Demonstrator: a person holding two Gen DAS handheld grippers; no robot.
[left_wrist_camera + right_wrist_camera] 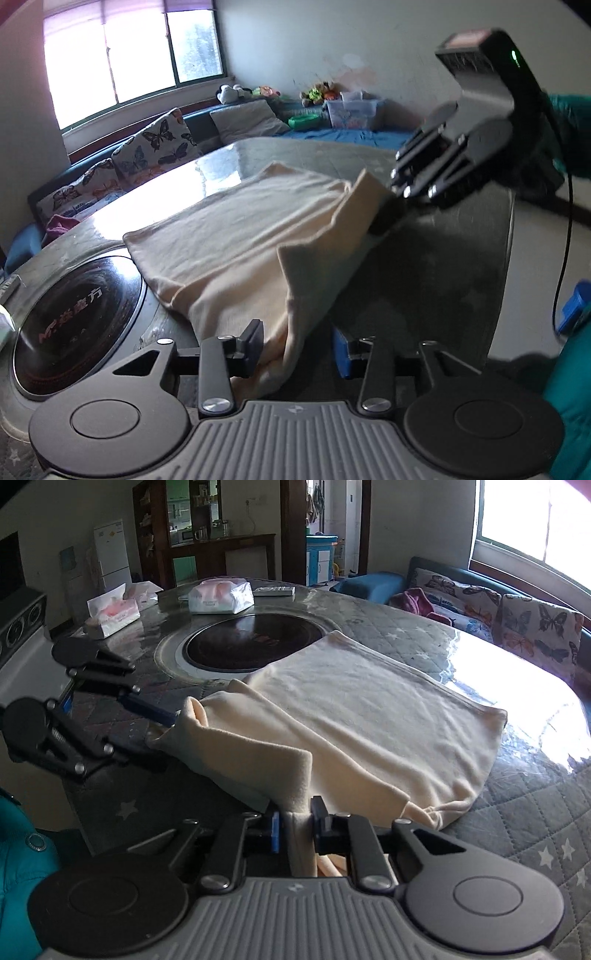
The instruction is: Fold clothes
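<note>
1. Right wrist view: our right hand-held gripper (297,823) pinches a fold of the cream garment (369,709), which lies ahead on the table (517,812).
2. Our left hand-held gripper (299,343) stands half open, with cloth loose between its fingers.
3. Pulling now could drag the garment askew, since only one side grips.

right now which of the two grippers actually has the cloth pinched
The right gripper: its pads press a fold of the cream garment. The left gripper stands open, its pads apart, cloth only lying loosely between them.
</note>
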